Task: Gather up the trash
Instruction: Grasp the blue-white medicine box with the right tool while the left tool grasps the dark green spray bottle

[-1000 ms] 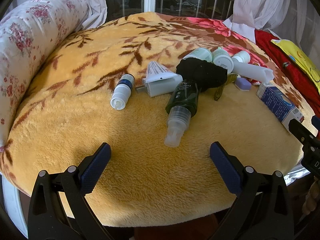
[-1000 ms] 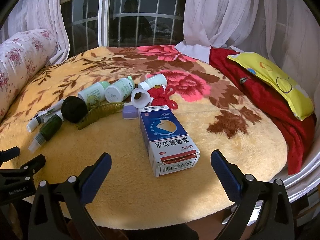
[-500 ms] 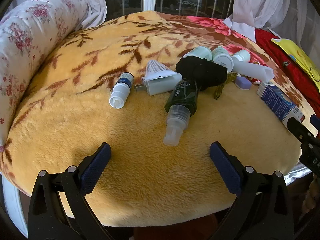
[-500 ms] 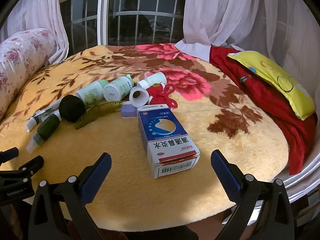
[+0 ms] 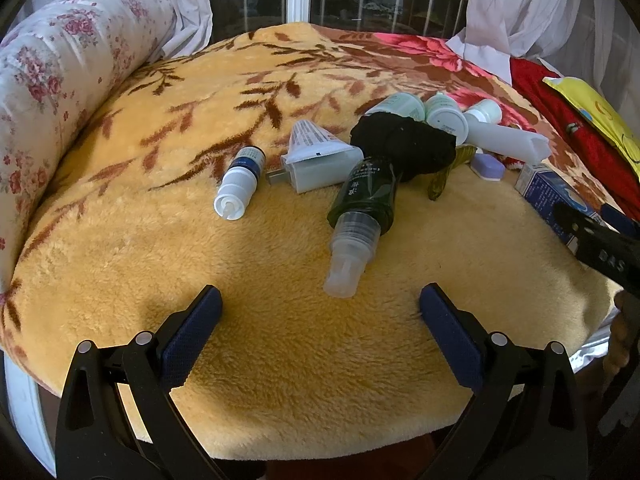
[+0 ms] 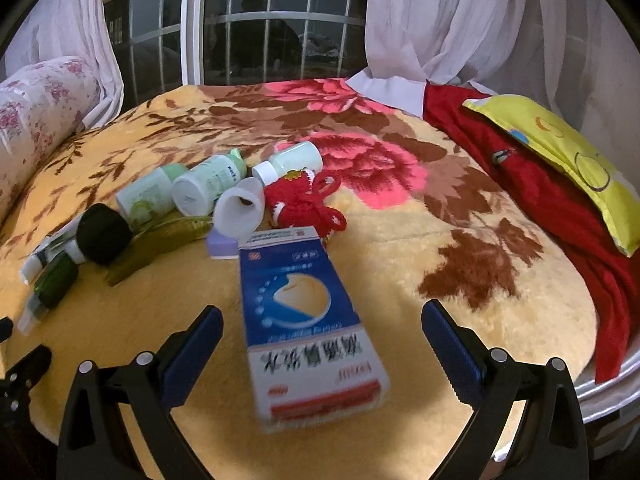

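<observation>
Between right gripper (image 6: 322,320) fingers: blue-and-white carton (image 6: 306,324) flat on yellow blanket (image 6: 460,280), near end toward camera, blurred. Jaws spread wide, pads clear of carton both sides, nothing held. Beyond carton: purple block (image 6: 221,247), white cup (image 6: 240,213), red knitted item (image 6: 304,204), pale bottles (image 6: 208,184).

Left gripper (image 5: 320,304) wide open, empty, over bare blanket. Just ahead, slightly right of centre: dark green spray bottle (image 5: 366,200), clear cap nearest. Ahead-left: small white-blue bottle (image 5: 240,180). Behind: white tube (image 5: 316,152), black cloth bundle (image 5: 404,142).

Bare blanket (image 5: 280,344) before left tongs (image 5: 320,312); bottles (image 5: 360,216) seemingly crowded beyond.
</observation>
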